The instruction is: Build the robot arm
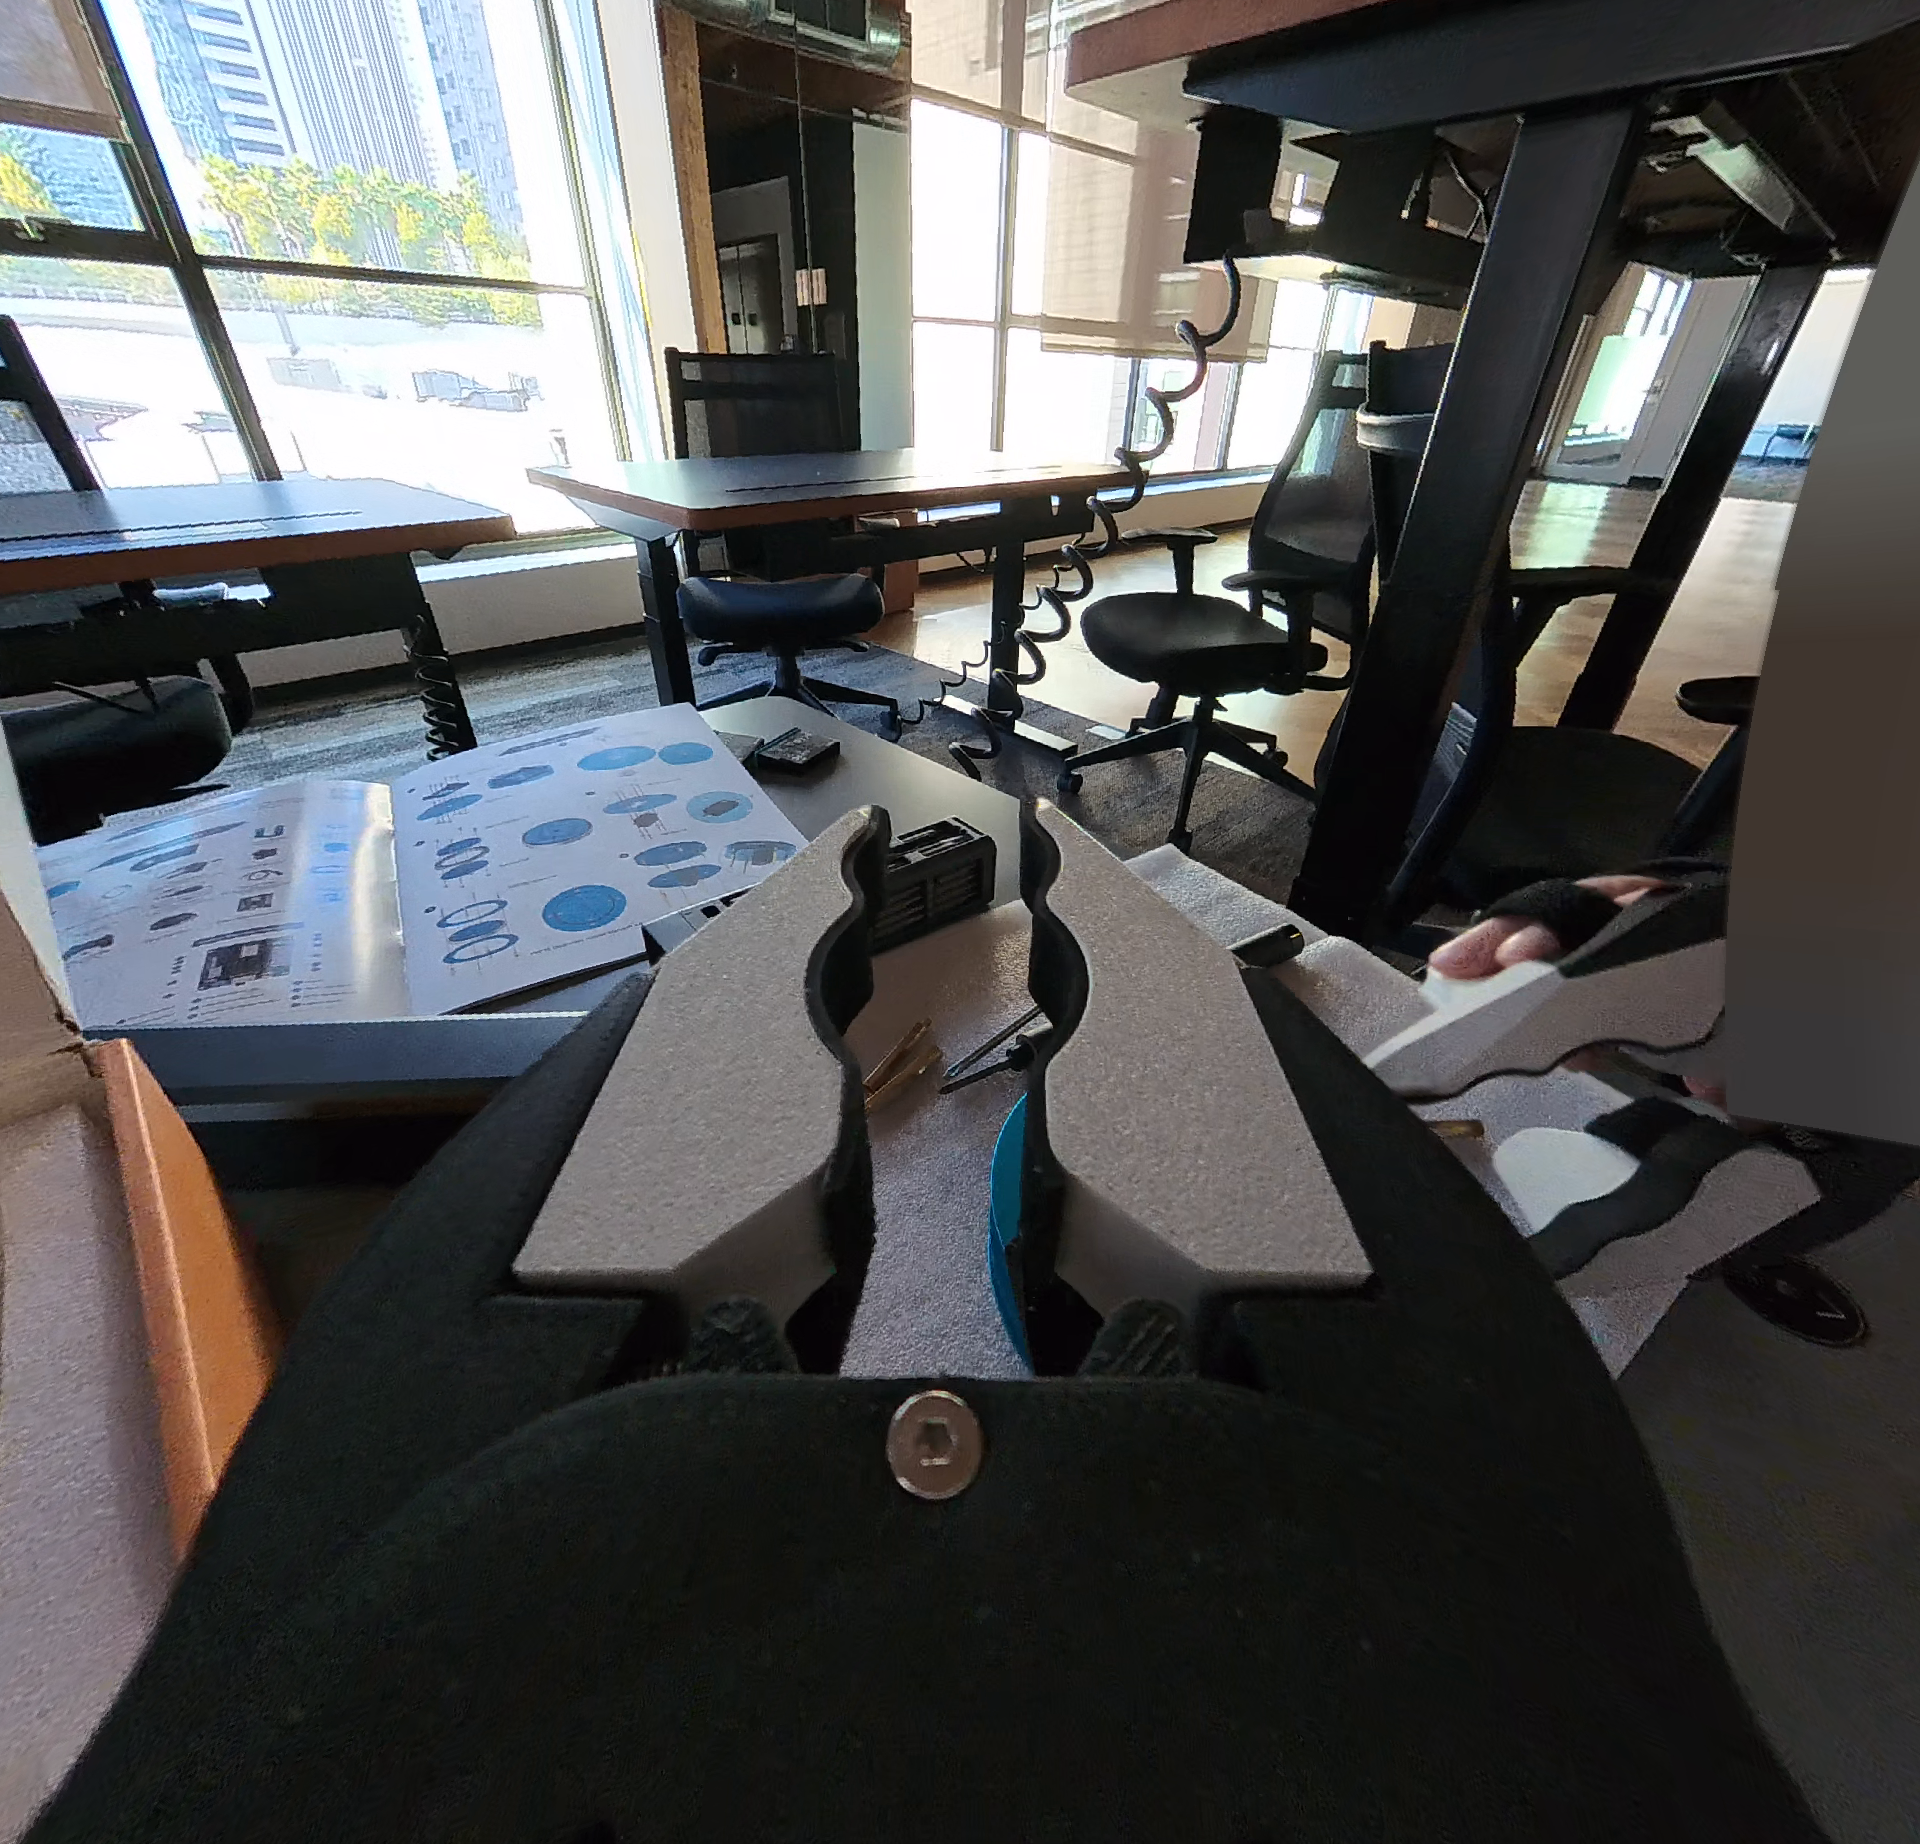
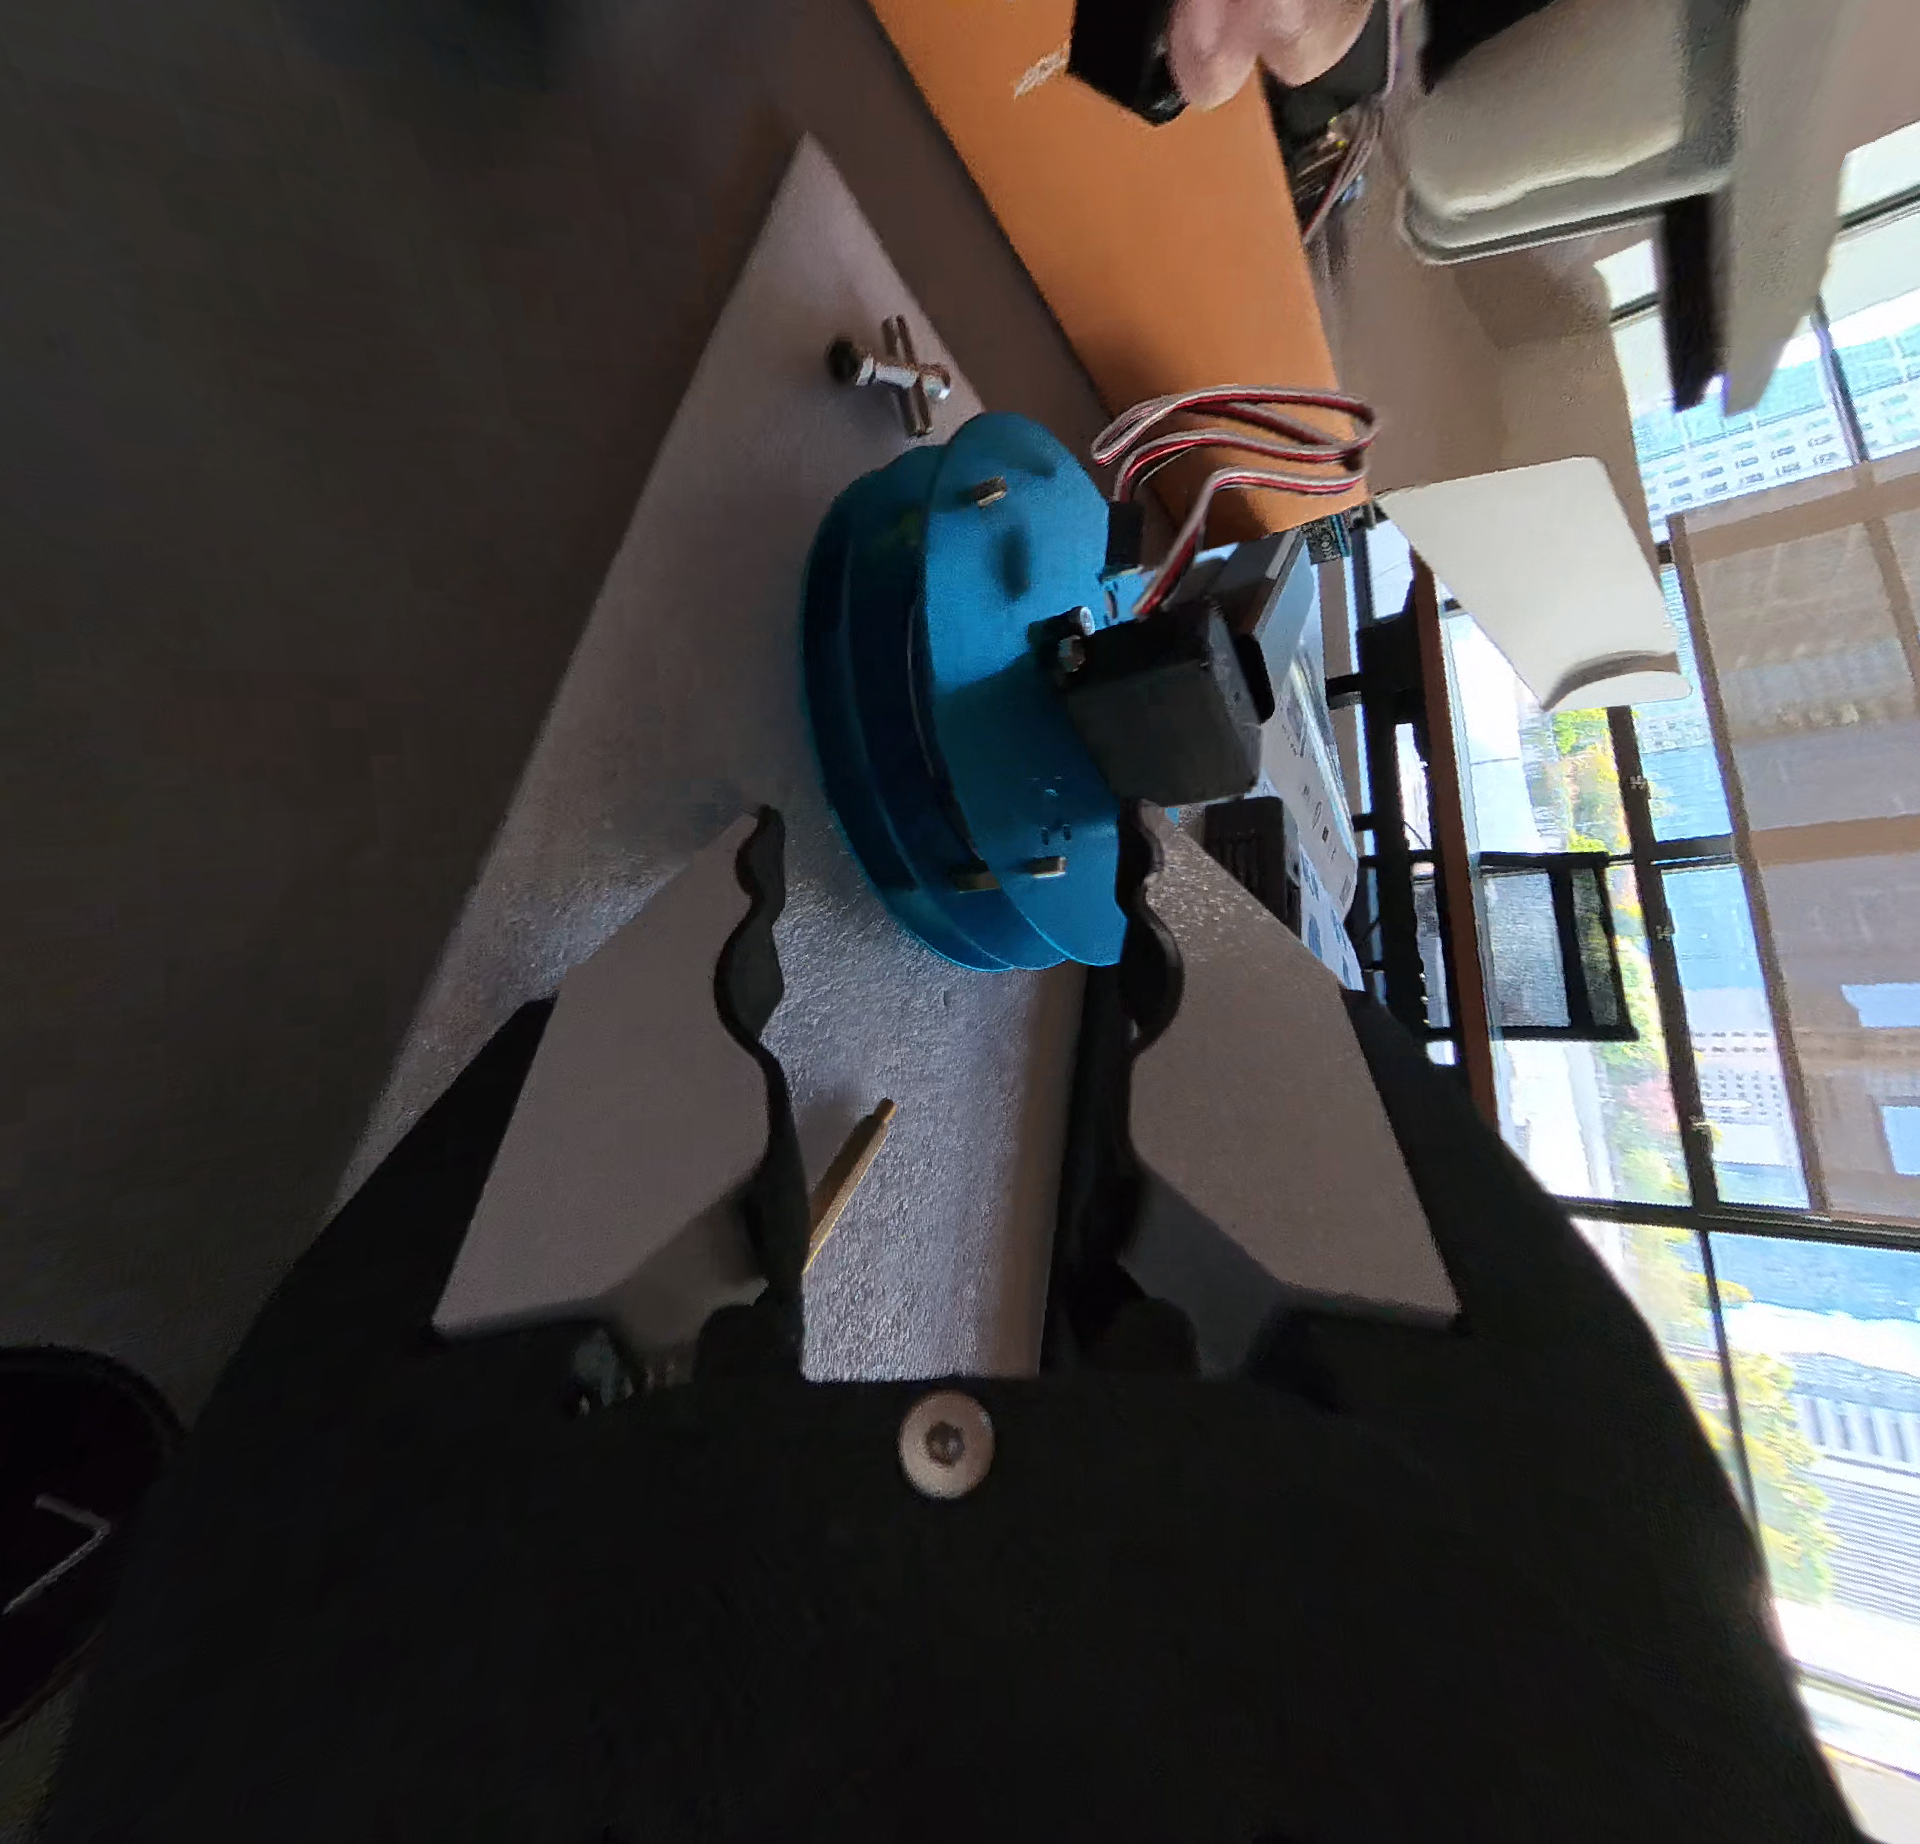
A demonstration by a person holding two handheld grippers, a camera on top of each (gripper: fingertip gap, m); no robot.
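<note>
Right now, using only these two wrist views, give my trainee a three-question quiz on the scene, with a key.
1. True or false: the right gripper is clamped on the blue disc assembly.
2. Which lies on the white foam sheet near the right gripper's fingers?
A. a brass standoff
B. a red screwdriver
C. a coin
3. Fill in: in the left wrist view, between the left gripper fingers lie brass pins and a thin black ____.

Key
1. False: its jaws are spread, and the assembly sits ahead of the tips.
2. A
3. probe-like tool
</note>
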